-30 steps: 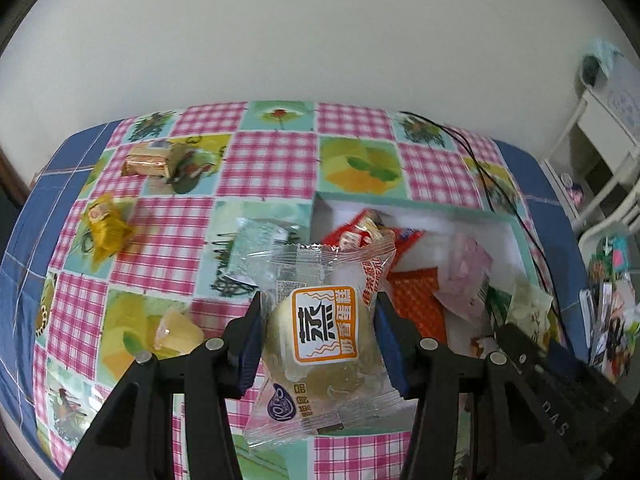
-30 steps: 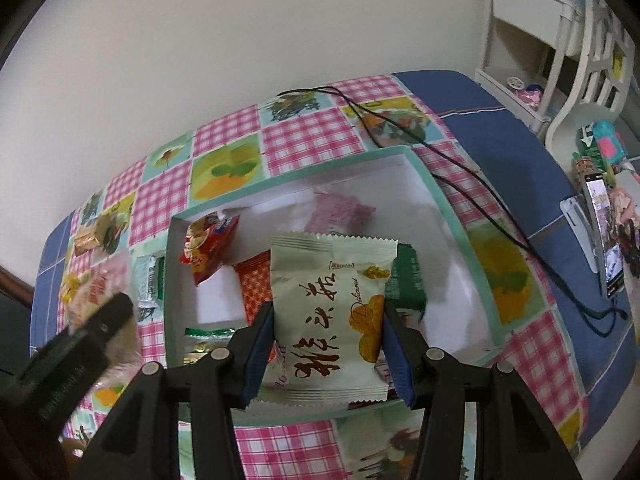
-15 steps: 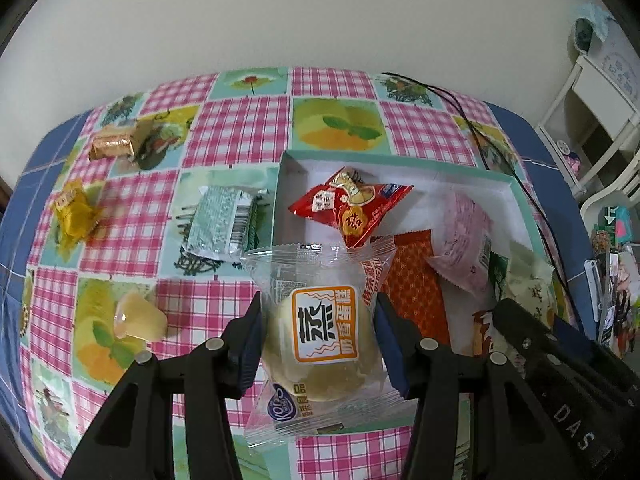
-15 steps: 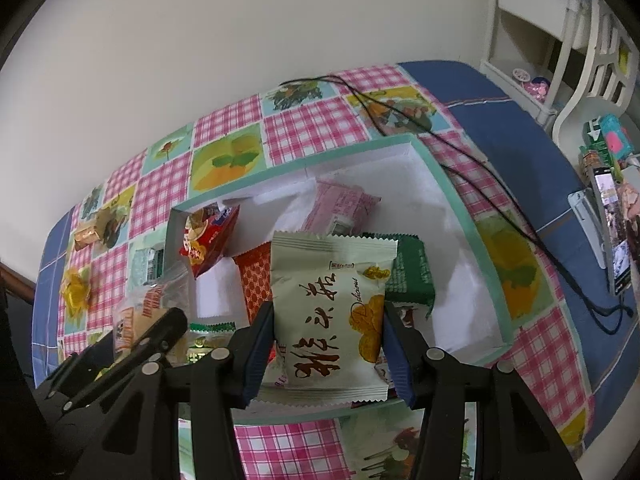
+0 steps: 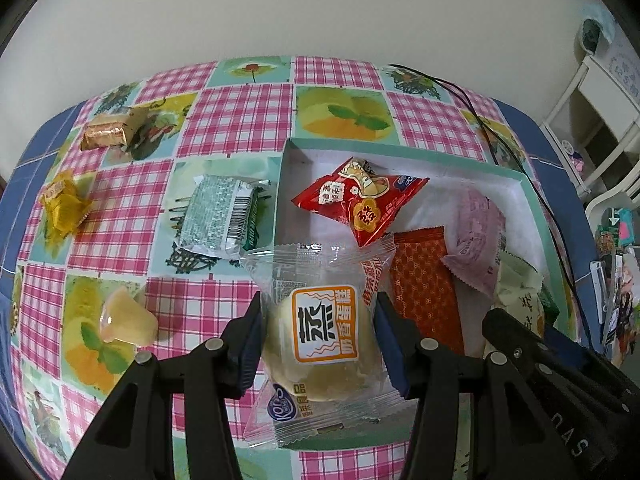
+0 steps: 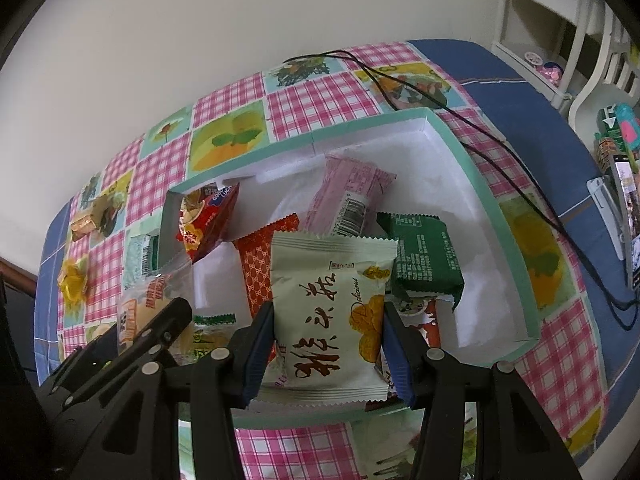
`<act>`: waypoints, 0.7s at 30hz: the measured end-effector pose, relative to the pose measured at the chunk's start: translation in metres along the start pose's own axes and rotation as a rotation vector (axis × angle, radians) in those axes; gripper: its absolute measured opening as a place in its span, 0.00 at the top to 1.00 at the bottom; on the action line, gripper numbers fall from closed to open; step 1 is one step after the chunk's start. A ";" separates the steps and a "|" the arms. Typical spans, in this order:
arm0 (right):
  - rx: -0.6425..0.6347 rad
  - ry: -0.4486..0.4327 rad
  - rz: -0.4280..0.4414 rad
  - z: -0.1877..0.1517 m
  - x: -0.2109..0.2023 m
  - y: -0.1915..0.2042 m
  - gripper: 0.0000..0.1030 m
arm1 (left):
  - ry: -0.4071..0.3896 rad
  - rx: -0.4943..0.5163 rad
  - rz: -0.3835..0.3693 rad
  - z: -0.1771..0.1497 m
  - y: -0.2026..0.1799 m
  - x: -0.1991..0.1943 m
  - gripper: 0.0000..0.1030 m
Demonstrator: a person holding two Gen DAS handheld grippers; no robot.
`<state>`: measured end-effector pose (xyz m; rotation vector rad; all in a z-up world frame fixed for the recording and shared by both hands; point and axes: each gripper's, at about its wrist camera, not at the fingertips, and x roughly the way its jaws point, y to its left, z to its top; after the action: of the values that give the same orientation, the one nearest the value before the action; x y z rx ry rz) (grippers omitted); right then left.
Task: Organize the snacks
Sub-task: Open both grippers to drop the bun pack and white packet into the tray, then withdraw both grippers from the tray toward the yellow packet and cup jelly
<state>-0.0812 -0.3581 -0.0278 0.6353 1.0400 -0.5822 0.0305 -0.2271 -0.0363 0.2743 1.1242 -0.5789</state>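
Both grippers carry a snack over the near edge of the box (image 6: 480,184), which sits on the checked tablecloth (image 5: 240,108) toward the table's right side. The left gripper (image 5: 318,340) squeezes a clear-wrapped cake (image 5: 324,332) between its blue pads, jaws partly closed around it. The right gripper (image 6: 328,344) pinches a pale green packet (image 6: 328,308) the same way. To do this step well, each hand should go down slowly until its snack is low inside the box, then let go over a bare white spot — the far right corner looks free. The red packet (image 5: 360,204) leans on the left wall of the box, so the cake should not land on top of it. The two grippers are close together, so one should drop first. Out on the cloth, near the table's left edge, a green-grey packet (image 5: 218,216), a yellow candy (image 5: 64,204), a gold bar (image 5: 108,134) and a jelly cup (image 5: 124,320) are not yet in the box. Compared with a second ago, both views have sunk lower and more of the box inside shows — the grips look the same.
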 end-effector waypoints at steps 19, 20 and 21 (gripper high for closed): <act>0.040 -0.031 0.011 0.005 -0.007 -0.005 0.37 | -0.004 -0.034 -0.080 0.009 0.007 -0.007 0.39; 0.039 -0.038 0.012 0.005 -0.009 -0.005 0.36 | -0.009 -0.033 -0.084 0.009 0.007 -0.010 0.39; 0.038 -0.048 0.013 0.006 -0.013 -0.004 0.34 | -0.013 -0.032 -0.087 0.010 0.007 -0.013 0.38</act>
<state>-0.0858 -0.3634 -0.0152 0.6583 0.9810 -0.6044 0.0380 -0.2220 -0.0209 0.1942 1.1364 -0.6386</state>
